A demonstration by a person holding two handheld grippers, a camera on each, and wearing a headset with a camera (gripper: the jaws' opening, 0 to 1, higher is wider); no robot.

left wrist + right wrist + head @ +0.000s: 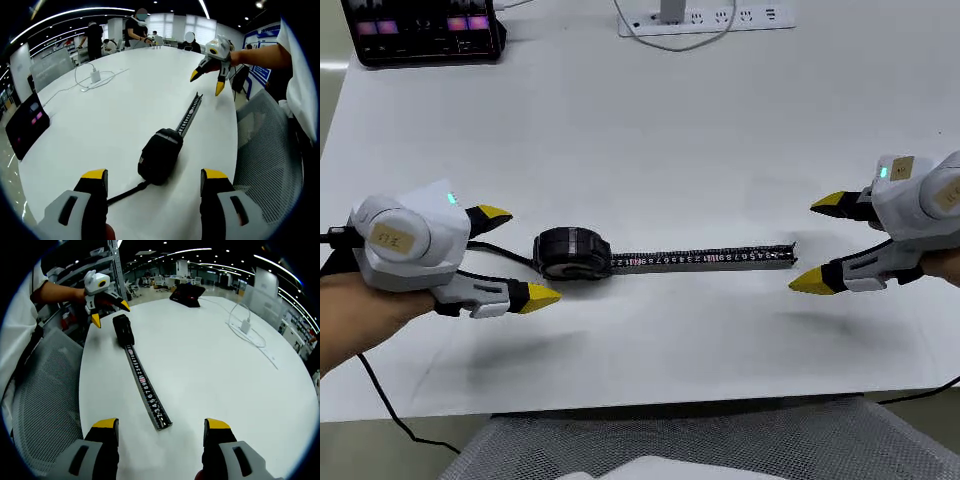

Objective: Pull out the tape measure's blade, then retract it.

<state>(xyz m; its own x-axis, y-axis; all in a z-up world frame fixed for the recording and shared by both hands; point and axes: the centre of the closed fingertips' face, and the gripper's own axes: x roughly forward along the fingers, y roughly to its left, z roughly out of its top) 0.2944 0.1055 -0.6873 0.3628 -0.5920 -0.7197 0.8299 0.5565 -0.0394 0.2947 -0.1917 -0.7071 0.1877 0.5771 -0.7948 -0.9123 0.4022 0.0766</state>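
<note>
A black tape measure case [571, 253] lies on the white table [650, 140], its dark numbered blade [705, 258] drawn out to the right and lying flat. My left gripper [525, 256] stands open just left of the case, not touching it; in the left gripper view the case [160, 155] sits ahead between the yellow fingertips [94, 174]. My right gripper [828, 241] is open a little right of the blade's end hook [792, 252], with nothing in it. In the right gripper view the blade [145, 388] ends just ahead of the jaws and runs to the case [123, 329].
A black device with lit pads [425, 28] sits at the table's far left. A white power strip with a cable [705, 18] lies at the far edge. A black cord [380, 395] trails from the left gripper. A mesh chair [660, 440] stands at the near edge.
</note>
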